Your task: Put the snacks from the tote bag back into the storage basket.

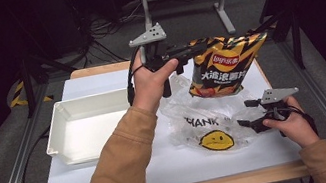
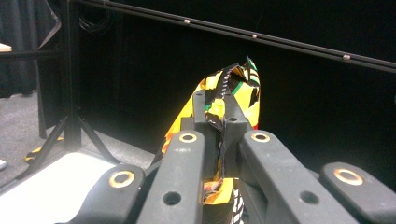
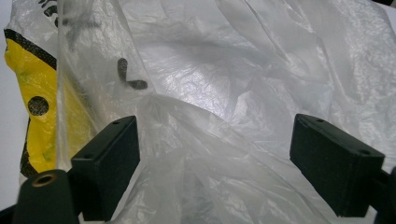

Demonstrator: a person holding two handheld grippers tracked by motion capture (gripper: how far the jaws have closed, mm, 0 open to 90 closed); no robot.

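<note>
A yellow and black chip bag (image 1: pixel 225 64) hangs in the air over the table's far right part, held by its top left corner. My left gripper (image 1: pixel 200 47) is shut on that corner, and the left gripper view has the bag's serrated edge (image 2: pixel 227 84) pinched between the jaws. Under the bag lies a crumpled clear plastic bag (image 1: pixel 207 122) printed with THANK and a yellow smiley face. My right gripper (image 1: pixel 246 122) is low at that plastic bag's right edge. Its jaws stand wide apart, with the plastic film (image 3: pixel 210 140) bunched between them.
An empty white tray (image 1: pixel 87 126) sits on the left half of the white tabletop (image 1: pixel 173 163). Metal frame rails run along both sides of the table. A grey stand and cables are on the floor beyond the far edge.
</note>
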